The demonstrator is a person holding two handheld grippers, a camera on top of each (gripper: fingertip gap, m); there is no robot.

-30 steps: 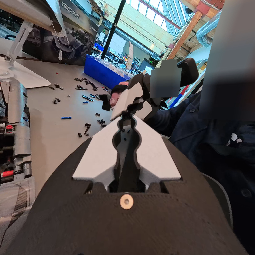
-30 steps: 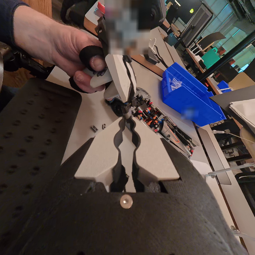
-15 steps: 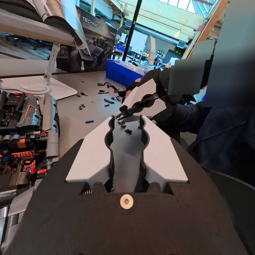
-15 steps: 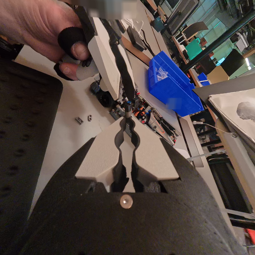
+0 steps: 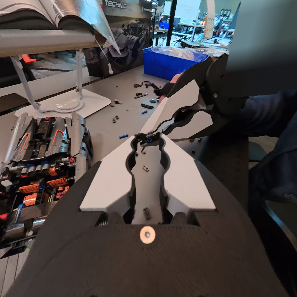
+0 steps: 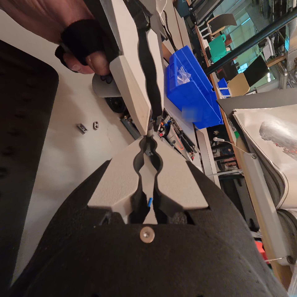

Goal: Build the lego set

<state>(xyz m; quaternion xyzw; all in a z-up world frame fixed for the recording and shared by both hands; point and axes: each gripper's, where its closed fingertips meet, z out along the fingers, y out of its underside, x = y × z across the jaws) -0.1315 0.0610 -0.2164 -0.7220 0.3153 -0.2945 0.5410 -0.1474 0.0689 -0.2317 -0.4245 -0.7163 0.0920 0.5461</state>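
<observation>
In the left wrist view my left gripper [image 5: 147, 139] is open, its white fingers wide apart. My right gripper [image 5: 155, 133] reaches in from the right and is shut on a small black Lego piece with a blue pin [image 5: 149, 139]. The piece sits between my left fingertips. In the right wrist view my right gripper [image 6: 148, 140] is shut on the dark piece [image 6: 148, 149], and my left gripper [image 6: 152, 127] comes down from above, tip to tip with it. The partly built black, grey and orange Lego car [image 5: 45, 152] lies on the table at the left.
Several loose small parts [image 5: 144, 96] and a blue pin [image 5: 123, 136] lie on the grey table. A blue bin [image 5: 168, 62], the set's box [image 5: 128, 32] and an open instruction book on a white stand [image 5: 72, 104] stand behind. Two grey parts [image 6: 82, 128] lie beside a black perforated pad [image 6: 24, 112]. My two grippers' fingertips are within a few centimetres of each other.
My left gripper has opened from nearly shut and swung toward the table. My right gripper, still shut on the piece, has moved in until the piece sits between my left fingertips.
</observation>
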